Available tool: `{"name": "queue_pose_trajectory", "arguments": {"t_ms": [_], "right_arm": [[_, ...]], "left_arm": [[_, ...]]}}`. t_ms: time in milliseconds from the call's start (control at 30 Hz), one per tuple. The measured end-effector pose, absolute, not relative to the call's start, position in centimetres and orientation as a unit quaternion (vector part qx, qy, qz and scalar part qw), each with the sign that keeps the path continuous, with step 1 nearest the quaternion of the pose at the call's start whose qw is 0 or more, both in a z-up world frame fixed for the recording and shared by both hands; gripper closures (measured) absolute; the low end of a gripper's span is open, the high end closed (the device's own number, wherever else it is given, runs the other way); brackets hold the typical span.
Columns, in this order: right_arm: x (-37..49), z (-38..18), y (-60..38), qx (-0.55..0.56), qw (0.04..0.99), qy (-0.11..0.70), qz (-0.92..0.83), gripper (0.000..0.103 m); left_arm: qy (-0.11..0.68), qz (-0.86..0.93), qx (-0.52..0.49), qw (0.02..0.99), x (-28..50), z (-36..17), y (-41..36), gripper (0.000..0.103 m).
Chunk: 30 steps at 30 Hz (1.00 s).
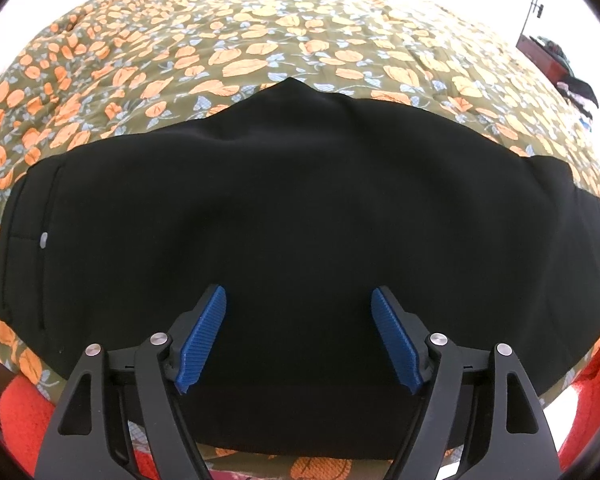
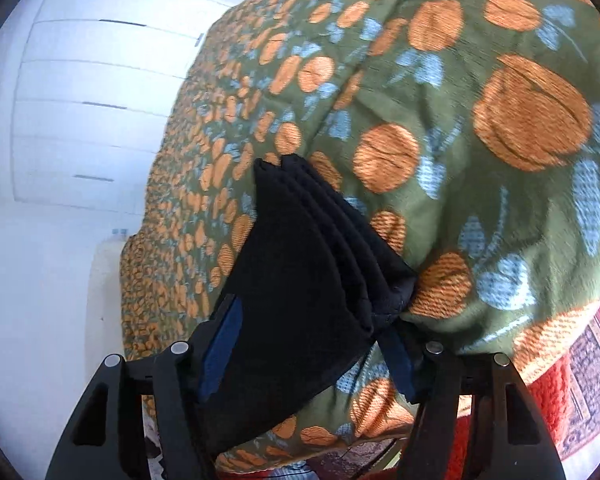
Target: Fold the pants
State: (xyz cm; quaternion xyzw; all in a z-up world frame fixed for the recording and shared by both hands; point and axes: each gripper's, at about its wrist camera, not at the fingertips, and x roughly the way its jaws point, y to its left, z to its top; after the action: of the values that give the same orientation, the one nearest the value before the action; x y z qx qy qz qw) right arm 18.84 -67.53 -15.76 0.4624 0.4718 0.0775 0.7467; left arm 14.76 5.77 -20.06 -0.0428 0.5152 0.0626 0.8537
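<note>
Black pants point(image 1: 292, 216) lie folded lengthwise across a green bedspread with orange pumpkins point(image 1: 260, 52). A small silver button shows near their left end. My left gripper point(image 1: 299, 304) hovers just above the middle of the pants, jaws wide open and empty. In the right wrist view, the end of the pants point(image 2: 304, 264) shows as several stacked black layers between the fingers. My right gripper point(image 2: 312, 332) is open around that end, its blue pads point(image 2: 222, 344) apart and not pressing the cloth.
The bedspread point(image 2: 480, 128) covers the whole bed. A white drawer unit point(image 2: 88, 92) stands to the left in the right wrist view. A red patterned rug point(image 2: 572, 392) lies on the floor. Red cloth point(image 1: 24, 412) shows at the lower corners, and clutter point(image 1: 556, 68) sits at the far right.
</note>
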Motion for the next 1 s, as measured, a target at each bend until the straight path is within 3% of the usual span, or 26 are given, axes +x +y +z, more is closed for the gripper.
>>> {"name": "queue_pose_trajectory", "arguments": {"t_ms": [167, 200, 233, 333, 467, 567, 633, 833, 1000], "right_arm": [[20.0, -16.3, -66.3, 0.428, 0.748, 0.506, 0.044, 0.045], [20.2, -16.3, -66.2, 0.416, 0.751, 0.513, 0.035, 0.056], [20.3, -16.2, -66.0, 0.403, 0.754, 0.518, 0.025, 0.076], [20.3, -15.8, -65.8, 0.395, 0.764, 0.510, 0.016, 0.087], [20.0, -13.9, -64.7, 0.365, 0.789, 0.494, 0.018, 0.091], [19.7, -11.4, -62.9, 0.360, 0.802, 0.474, 0.041, 0.092], [19.5, -9.4, -61.2, 0.356, 0.809, 0.463, 0.065, 0.092], [18.8, -3.8, -51.8, 0.342, 0.817, 0.434, 0.163, 0.092], [18.7, -3.3, -40.2, 0.324, 0.802, 0.439, 0.242, 0.092]], "left_arm": [[0.516, 0.065, -0.044, 0.853, 14.8, -19.8, 5.7, 0.026], [0.514, 0.059, -0.049, 0.854, 14.7, -19.3, 5.5, 0.026], [0.510, 0.051, -0.053, 0.857, 14.6, -18.9, 5.2, 0.026], [0.484, -0.004, -0.063, 0.873, 13.7, -16.6, 3.2, 0.026], [0.467, -0.122, -0.064, 0.874, 12.9, -14.9, -1.6, 0.024], [0.511, -0.160, -0.045, 0.843, 14.0, -17.3, -4.6, 0.022], [0.542, -0.153, -0.046, 0.825, 14.6, -19.5, -5.1, 0.029], [0.513, -0.135, -0.117, 0.840, 14.3, -17.7, -0.9, 0.028], [0.498, -0.064, -0.192, 0.843, 13.5, -17.9, 5.4, 0.027]]}}
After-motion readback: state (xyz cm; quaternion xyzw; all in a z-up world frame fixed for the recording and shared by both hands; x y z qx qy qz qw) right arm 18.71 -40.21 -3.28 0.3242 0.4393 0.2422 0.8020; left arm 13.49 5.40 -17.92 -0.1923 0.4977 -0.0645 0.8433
